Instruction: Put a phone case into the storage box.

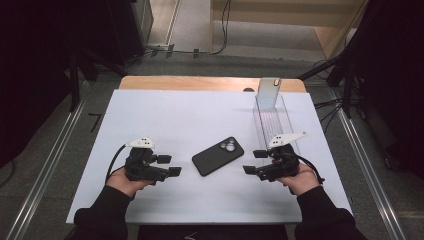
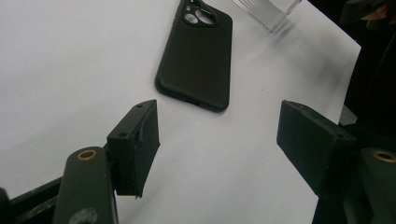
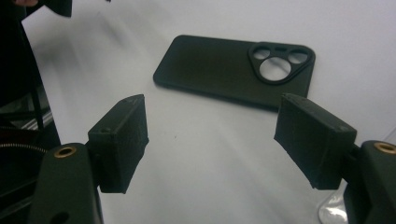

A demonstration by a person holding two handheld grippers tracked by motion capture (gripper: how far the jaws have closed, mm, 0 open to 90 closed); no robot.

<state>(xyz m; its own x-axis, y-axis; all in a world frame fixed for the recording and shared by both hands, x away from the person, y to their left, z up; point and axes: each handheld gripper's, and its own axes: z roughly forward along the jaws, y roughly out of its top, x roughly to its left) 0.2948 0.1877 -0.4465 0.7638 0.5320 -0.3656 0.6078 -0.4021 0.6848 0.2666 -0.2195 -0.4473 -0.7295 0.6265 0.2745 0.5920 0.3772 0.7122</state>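
The black phone case (image 1: 218, 156) lies flat, camera cutout up, mid-bench between the left claw (image 1: 169, 165) and the right claw (image 1: 254, 161), both released with jaws wide and touching nothing. Any pick-up probably goes best by closing squarely across its long edges, since it sits low. The bench (image 1: 165, 115) is white-covered, with a clear plastic rack (image 1: 274, 120) at its far right; grey floor and cables lie beyond.

White table (image 1: 150, 115); black phone case (image 1: 218, 156); clear stand (image 1: 270, 117)
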